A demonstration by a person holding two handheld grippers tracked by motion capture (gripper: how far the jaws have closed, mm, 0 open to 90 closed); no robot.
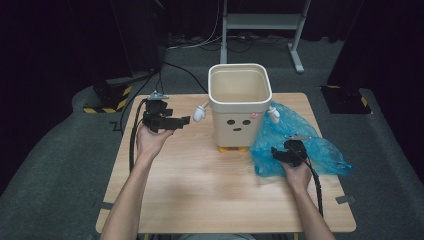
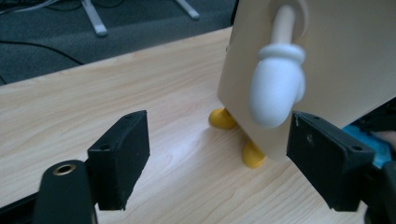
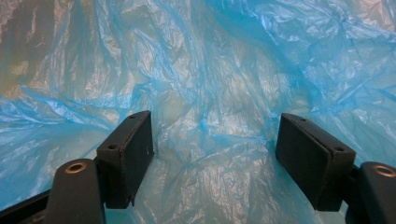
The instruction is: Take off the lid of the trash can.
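The left gripper (image 1: 186, 120) hung wide open and empty just left of the one cream bin (image 1: 239, 102) at mid-table, while the right gripper (image 1: 274, 152), jaws also wide apart and holding nothing, hovered over the single blue plastic bag (image 1: 320, 147) crumpled beside the bin's right. The step looked like picking up the bag to line the bin; next the right jaws would need to drop and pinch a fold.

A cream bin (image 1: 240, 102) is showing black dots for a face, what looks like a pink mark, white arms and yellow feet; the bag (image 1: 305, 145) is showing translucent blue.
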